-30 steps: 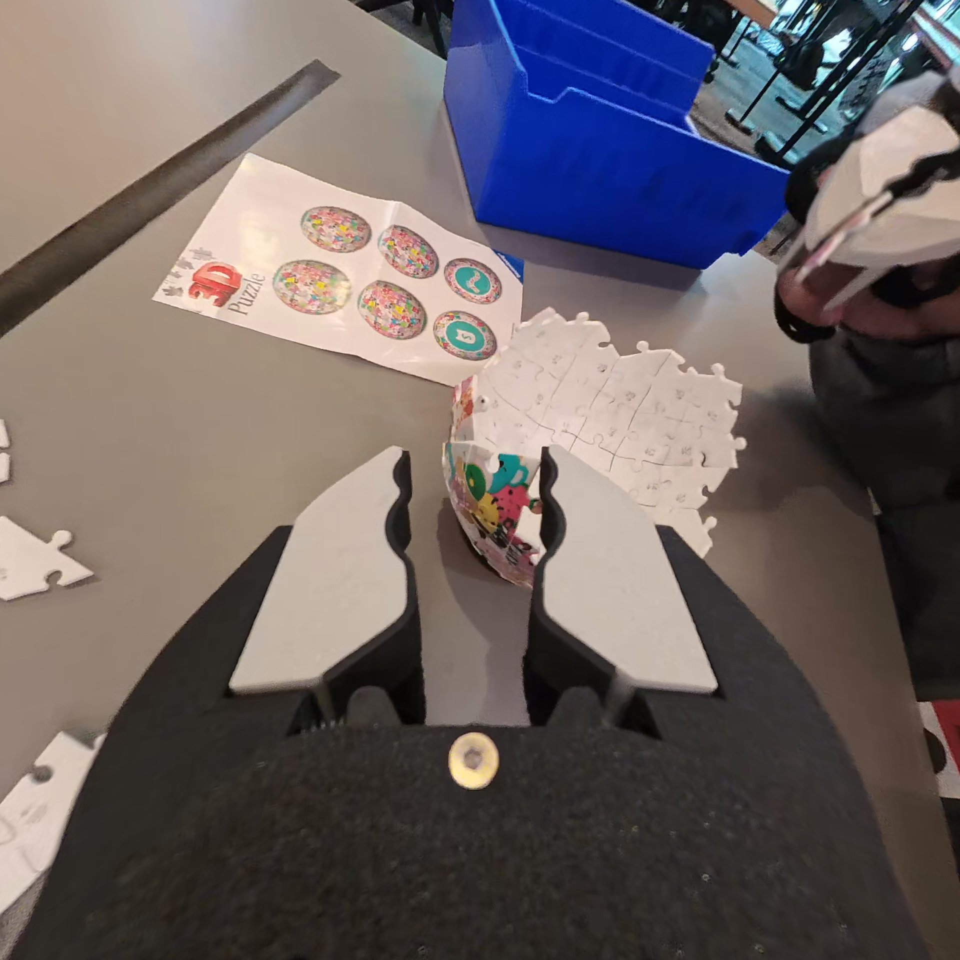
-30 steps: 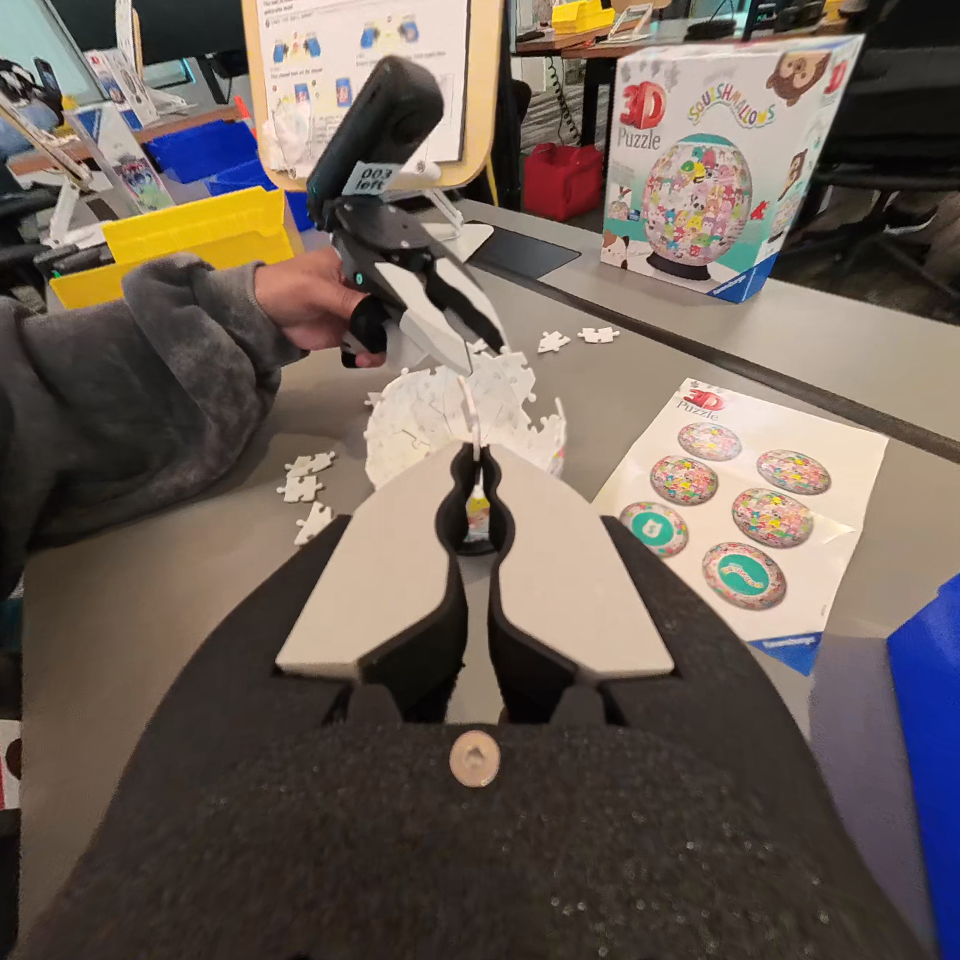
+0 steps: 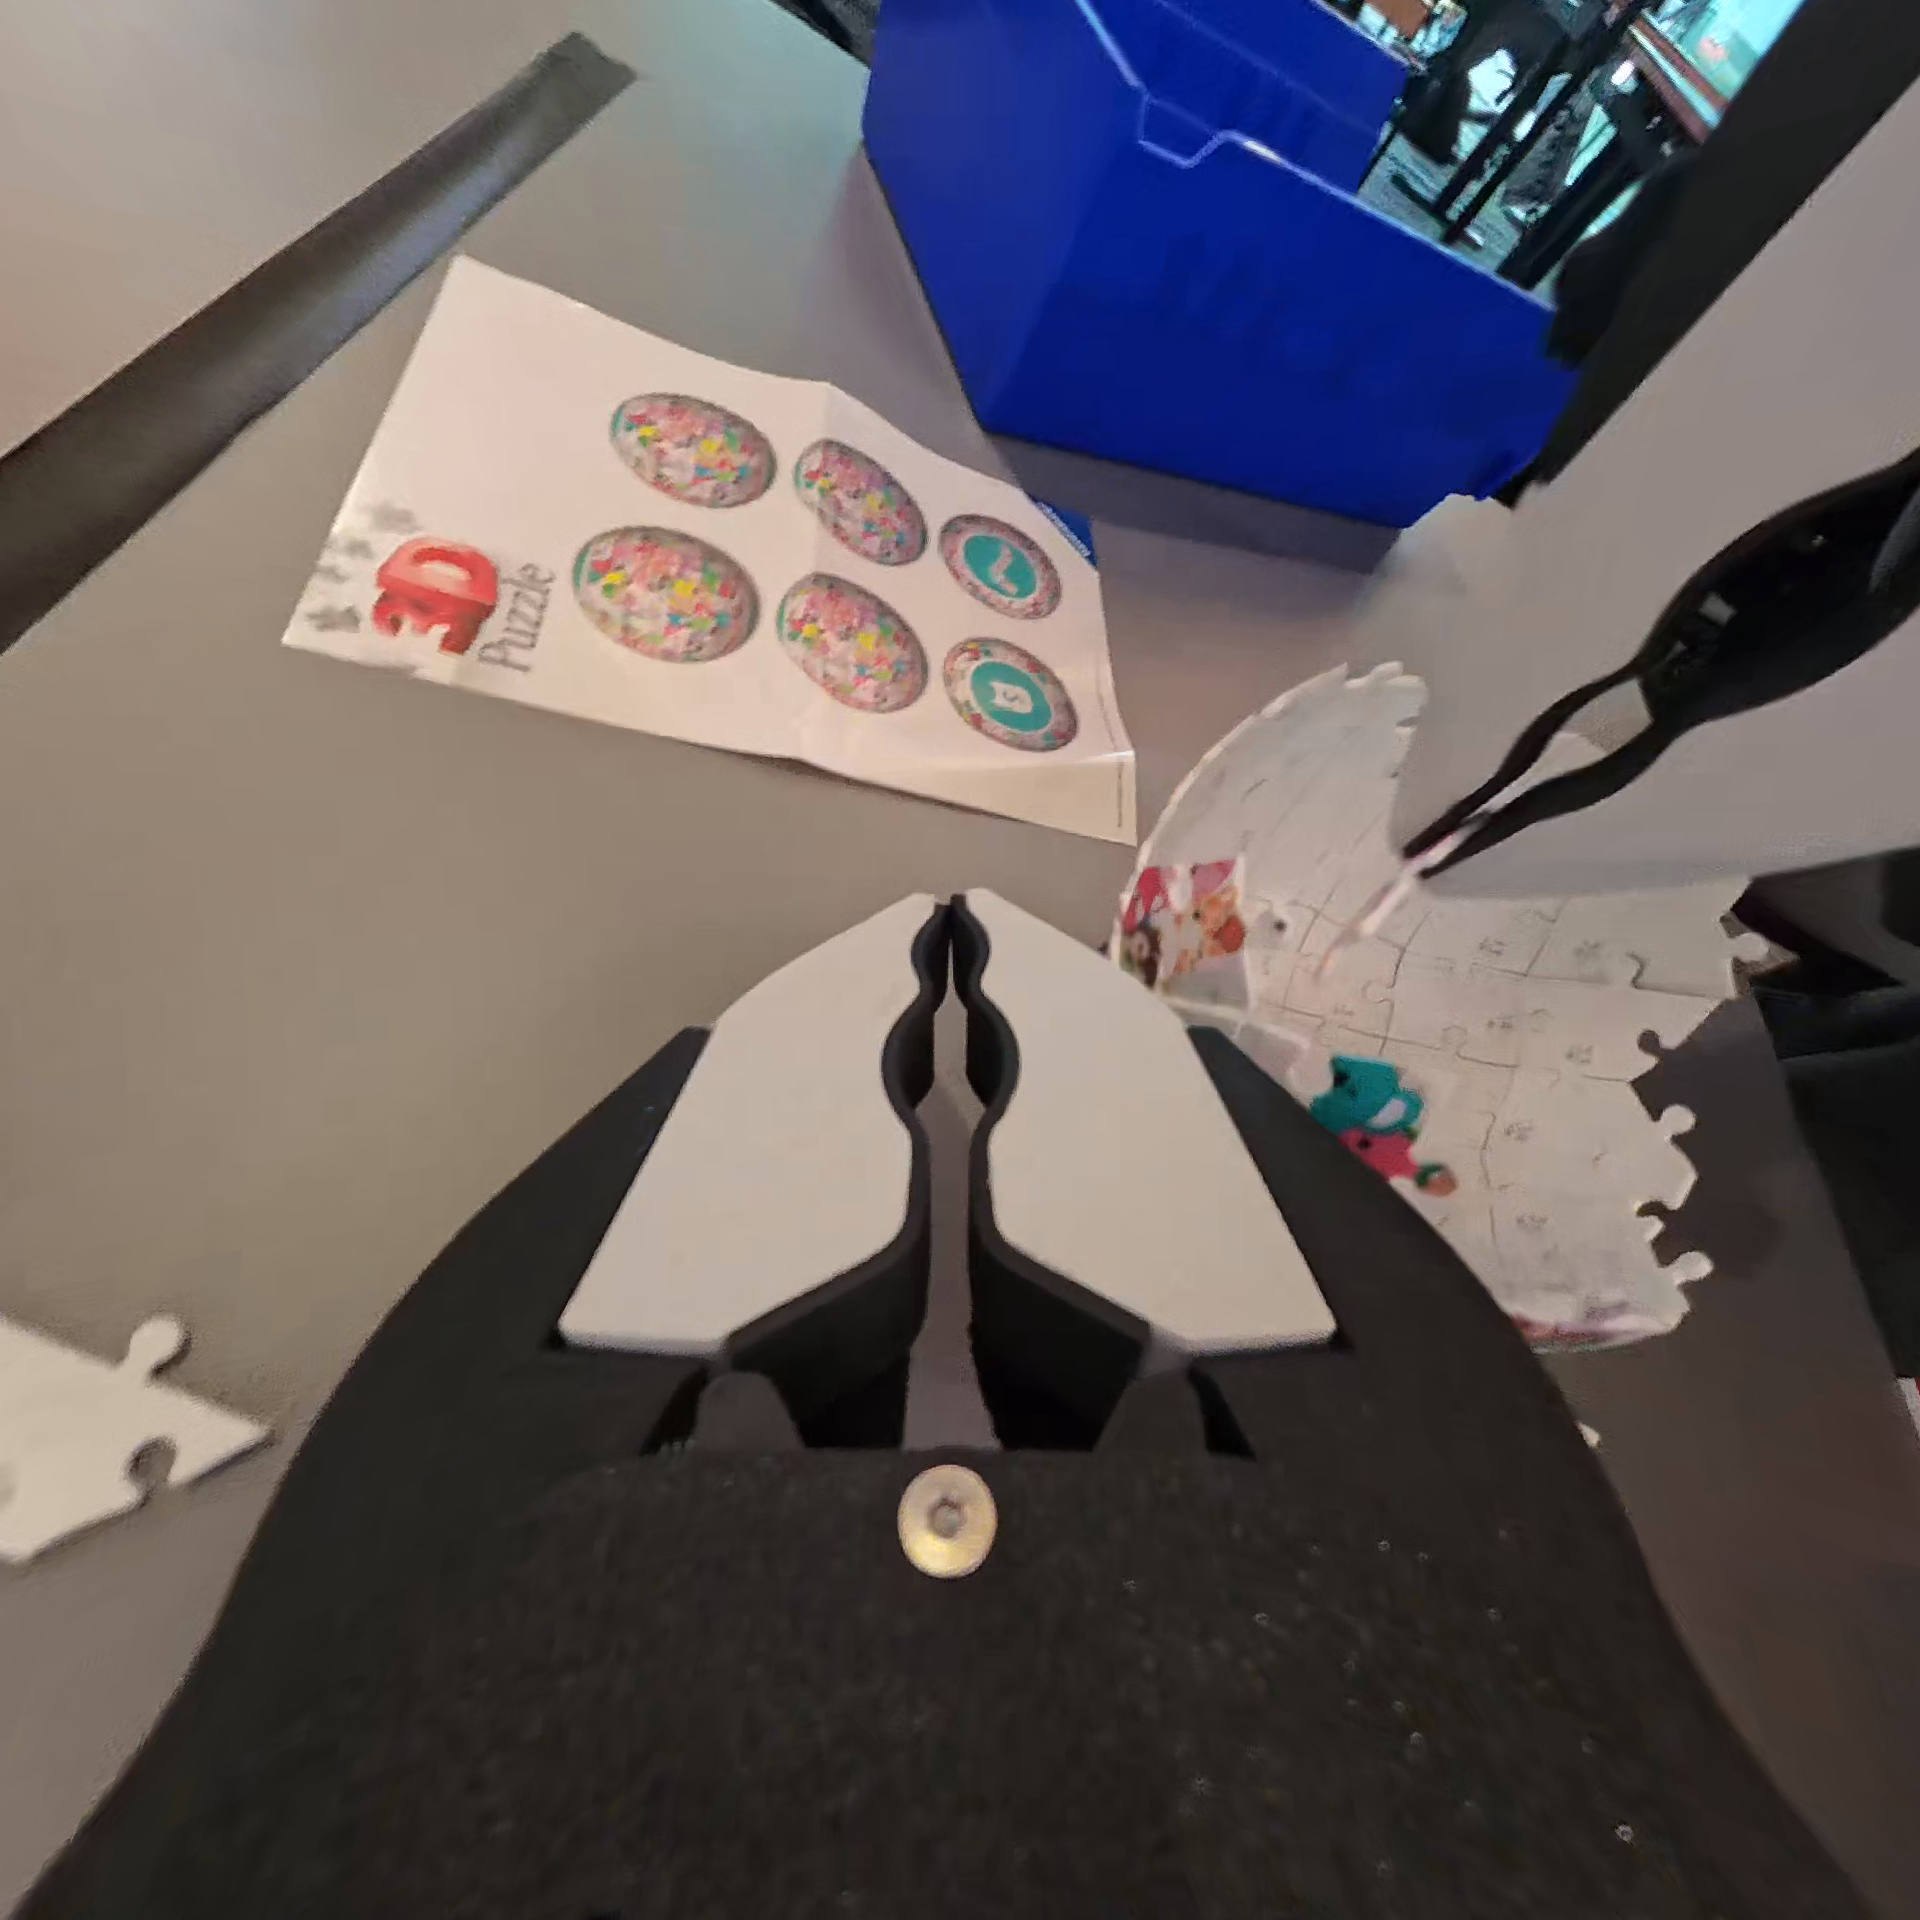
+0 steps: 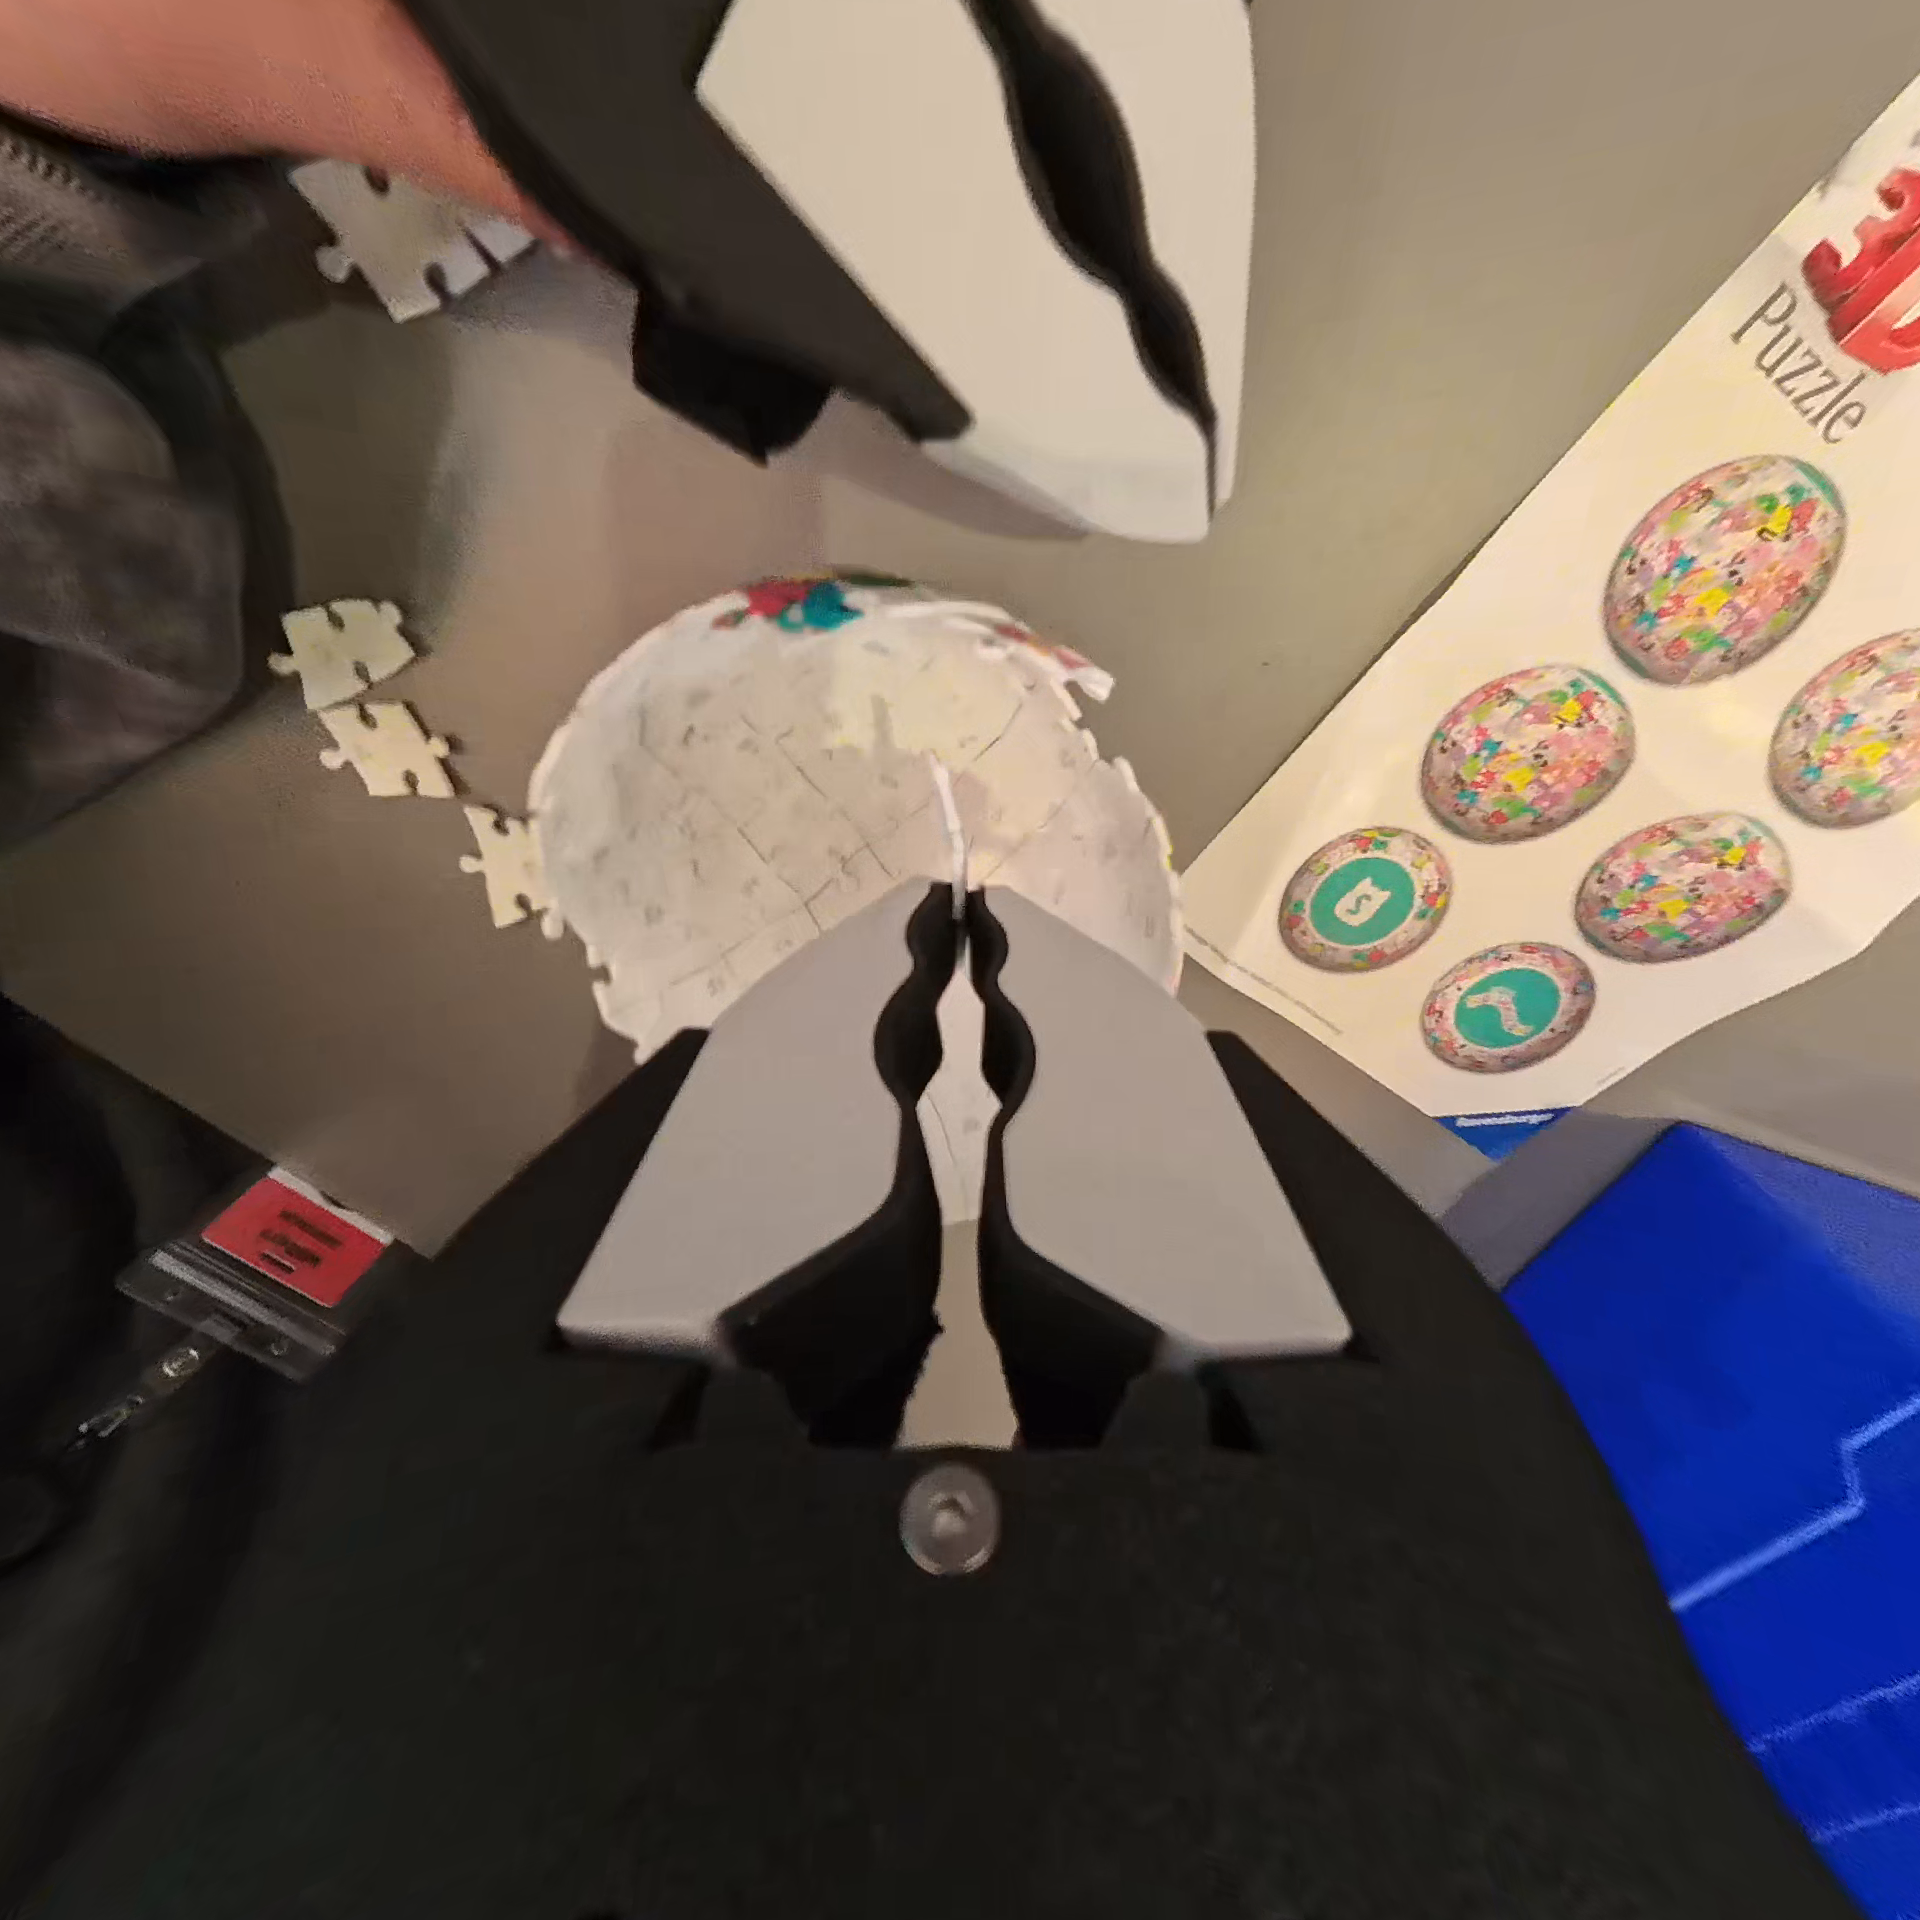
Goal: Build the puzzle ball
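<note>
Grey and matte, the table [image 3: 260, 935] carries the half-built puzzle ball [image 4: 790, 790], a white shell lying open side up (coloured print shows on its outer face), just beside the instruction sheet [image 3: 727, 582] and near the blue bin [image 3: 1195, 343]. A thin white puzzle piece [image 4: 951, 831] is pinched edge-on between the closed tips of the right claw [image 4: 958, 902] and is held over the shell's inside, while the left claw [image 3: 951, 920] is seen pressed together on nothing, just beside the shell. Loose pieces [image 4: 384, 727] are scattered on the table at the shell's far side, near a grey sleeve [image 4: 104, 540].
</note>
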The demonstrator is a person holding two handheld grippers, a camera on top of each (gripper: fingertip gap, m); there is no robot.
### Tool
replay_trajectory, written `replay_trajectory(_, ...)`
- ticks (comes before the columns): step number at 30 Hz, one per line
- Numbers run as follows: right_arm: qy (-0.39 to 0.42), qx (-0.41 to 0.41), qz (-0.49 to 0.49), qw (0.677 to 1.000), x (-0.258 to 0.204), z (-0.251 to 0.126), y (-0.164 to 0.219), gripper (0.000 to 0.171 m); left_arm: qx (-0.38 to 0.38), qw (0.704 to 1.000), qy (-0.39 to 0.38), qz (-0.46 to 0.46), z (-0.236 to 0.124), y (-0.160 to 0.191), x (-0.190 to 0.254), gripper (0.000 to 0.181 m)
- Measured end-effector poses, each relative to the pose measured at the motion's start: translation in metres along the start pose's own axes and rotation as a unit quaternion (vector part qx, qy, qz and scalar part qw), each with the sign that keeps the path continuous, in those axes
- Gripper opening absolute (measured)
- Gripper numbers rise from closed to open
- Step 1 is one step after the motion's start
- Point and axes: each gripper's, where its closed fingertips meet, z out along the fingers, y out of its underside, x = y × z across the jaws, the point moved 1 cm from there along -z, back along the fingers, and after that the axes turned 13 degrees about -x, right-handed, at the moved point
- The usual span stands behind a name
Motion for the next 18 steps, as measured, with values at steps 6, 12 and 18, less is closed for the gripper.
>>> replay_trajectory(6,-0.003,0.001,0.038,0.999,0.005,0.01,-0.01,0.002,-0.018,0.999,-0.006,0.033,0.007,-0.003,0.005,0.0)
replay_trajectory(12,-0.006,0.005,0.047,0.999,0.006,0.014,-0.016,0.002,-0.022,0.998,-0.013,0.051,0.006,-0.002,0.009,0.0)
replay_trajectory(18,-0.013,0.008,0.051,0.999,0.007,0.019,-0.021,0.002,-0.023,0.997,-0.011,0.069,0.008,-0.002,0.016,0.0)
